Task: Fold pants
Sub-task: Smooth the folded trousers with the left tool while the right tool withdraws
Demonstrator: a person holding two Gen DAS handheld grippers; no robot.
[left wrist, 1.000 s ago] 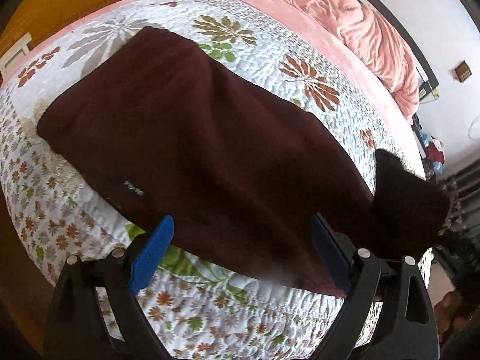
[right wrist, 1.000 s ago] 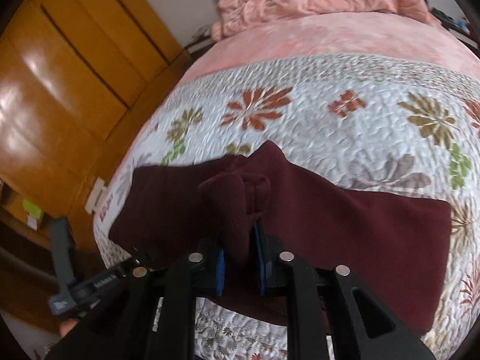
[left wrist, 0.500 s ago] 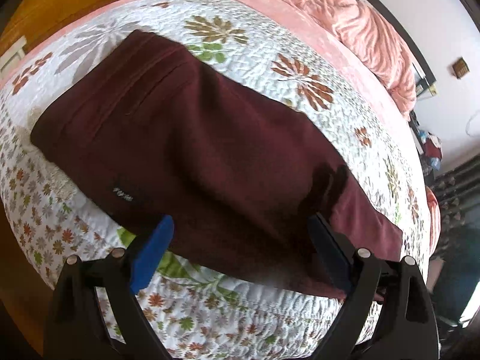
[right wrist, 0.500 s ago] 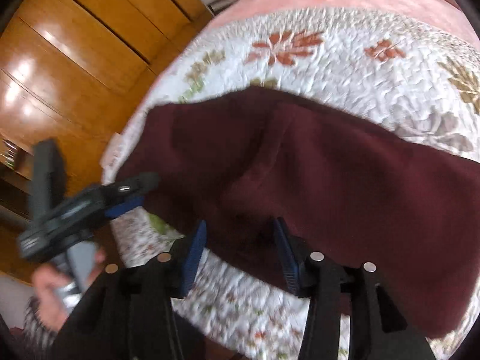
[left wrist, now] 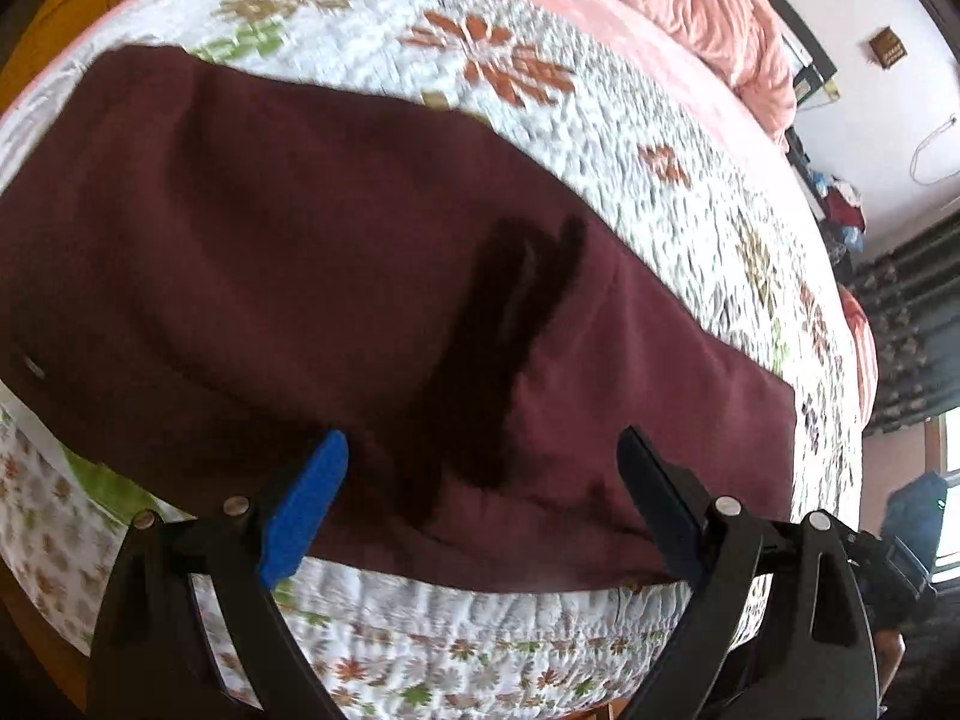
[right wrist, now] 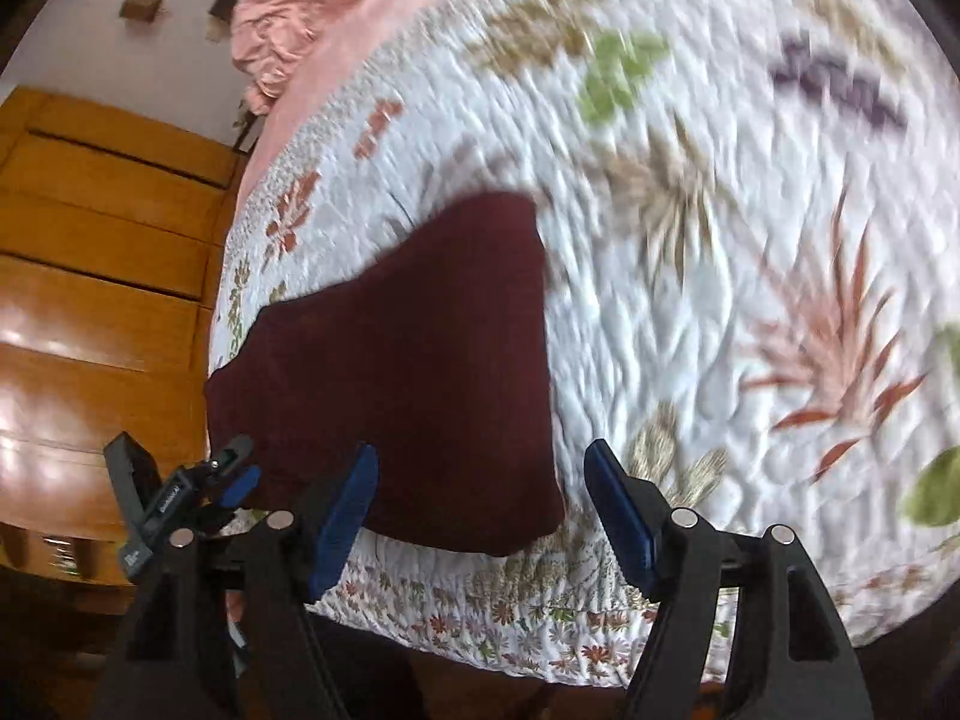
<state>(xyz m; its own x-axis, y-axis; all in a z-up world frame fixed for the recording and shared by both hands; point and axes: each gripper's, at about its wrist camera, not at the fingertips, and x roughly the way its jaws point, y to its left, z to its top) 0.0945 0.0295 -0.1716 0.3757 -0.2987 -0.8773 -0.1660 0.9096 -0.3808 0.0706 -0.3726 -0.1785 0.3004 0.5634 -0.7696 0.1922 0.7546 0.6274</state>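
Observation:
The dark maroon pants [left wrist: 312, 276] lie flat along the near edge of the floral quilt [left wrist: 600, 120], legs stacked, with a dark gripper shadow across them. My left gripper [left wrist: 480, 498] is open and empty just above the pants' near edge. In the right wrist view the pants [right wrist: 408, 372] show as a maroon block ending at a straight hem. My right gripper [right wrist: 480, 510] is open and empty over that hem's near corner. The left gripper [right wrist: 198, 492] also shows at the far left of that view.
A crumpled pink blanket [left wrist: 690, 6] lies at the head of the bed. Wooden wardrobe doors [right wrist: 90, 276] stand left of the bed. Curtains and a window [left wrist: 918, 324] are to the right. The quilt drops off at the near bed edge [left wrist: 480, 642].
My right gripper opened, let go of the bunched pant leg and swung right toward the hem. The leg now lies flat. My left gripper shifted slightly right along the pants, still open.

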